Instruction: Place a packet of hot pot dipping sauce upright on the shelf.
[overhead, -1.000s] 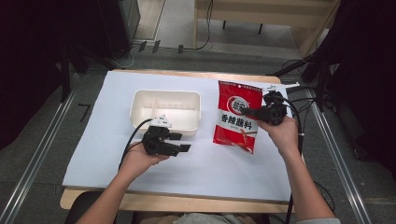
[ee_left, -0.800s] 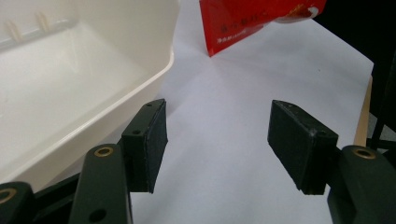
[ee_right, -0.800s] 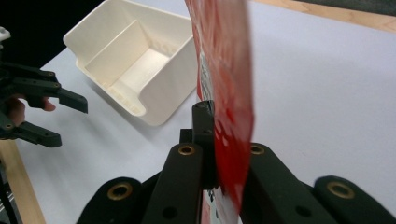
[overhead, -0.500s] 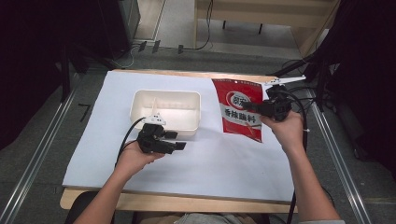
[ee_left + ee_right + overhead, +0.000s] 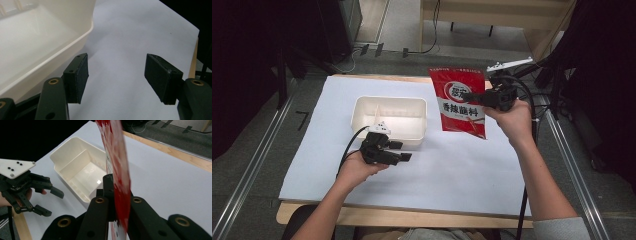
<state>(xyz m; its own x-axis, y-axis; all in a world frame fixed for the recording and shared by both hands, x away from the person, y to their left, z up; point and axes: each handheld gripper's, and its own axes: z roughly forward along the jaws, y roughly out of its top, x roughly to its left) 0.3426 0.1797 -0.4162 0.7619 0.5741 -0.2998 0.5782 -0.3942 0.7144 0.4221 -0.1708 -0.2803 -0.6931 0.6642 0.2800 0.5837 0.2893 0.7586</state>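
- Near edge of the bench [image 5: 362, 216]: bare wooden strip, with white sheet [image 5: 452, 170] laid over most of the top and two forearms entering from the near side.
- Left hand [image 5: 357, 167], near left of centre: wrapped around the left gripper [image 5: 404, 151], low over the sheet, cable trailing back to the left.
- Left gripper in its own view [image 5: 116, 77]: fingers [image 5: 77, 75] spread wide, nothing between them, plain white sheet [image 5: 130, 45] visible through the gap; left pad just beside the outer wall of the white tray [image 5: 37, 50].
- Same gripper seen from the right gripper view [image 5: 50, 202]: fingers apart, white three-cornered plate on top, standing near the tray's corner.
- White tray [image 5: 362, 107], centre of the bench, just beyond the left gripper: rectangular, open-topped; a low inner divider visible in the right gripper view [image 5: 80, 157].
- Right hand [image 5: 512, 117], right of centre and farther back: raised above the bench, gripping the right gripper [image 5: 469, 96].
- Right gripper in its own view [image 5: 117, 192]: fingers pressed onto a red packet [image 5: 117, 157], seen edge-on and rising from between them.
- Red packet [image 5: 459, 102], right of the tray: lifted clear of the sheet, hanging roughly upright with printed face toward the high camera, white characters on red; pinched at its right edge.
- Far beyond the bench: grey floor [image 5: 412, 30] with cables, dark surroundings at both sides.
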